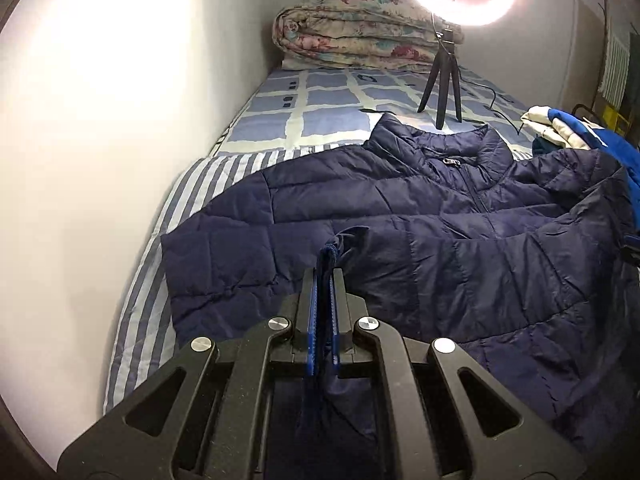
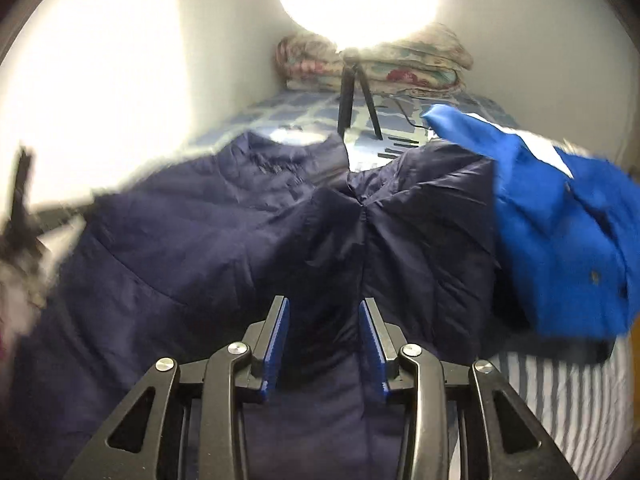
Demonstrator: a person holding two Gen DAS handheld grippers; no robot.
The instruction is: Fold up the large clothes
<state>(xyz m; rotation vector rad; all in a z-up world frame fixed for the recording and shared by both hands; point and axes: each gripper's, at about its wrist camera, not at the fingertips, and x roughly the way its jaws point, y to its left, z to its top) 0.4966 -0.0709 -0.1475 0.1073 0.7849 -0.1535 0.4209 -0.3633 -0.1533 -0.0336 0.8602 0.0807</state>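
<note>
The left gripper [image 1: 325, 276] is clenched on a cuff-like edge of the navy puffer jacket [image 1: 420, 216], spread on the bed [image 1: 168, 224] ahead of it. The right gripper [image 2: 324, 320] is parted — jacket fabric lies between its jaws, a blue garment [image 2: 560, 240] to its right.

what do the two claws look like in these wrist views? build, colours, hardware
Both look identical. The left claw and right claw each have a matte black frame with triangular cutouts, angular black linkage arms and round silver pivot screws. Each finger is a flat black bar lined with a blue ribbed pad. No cables, markings, hands or sleeves show in either view.
</note>
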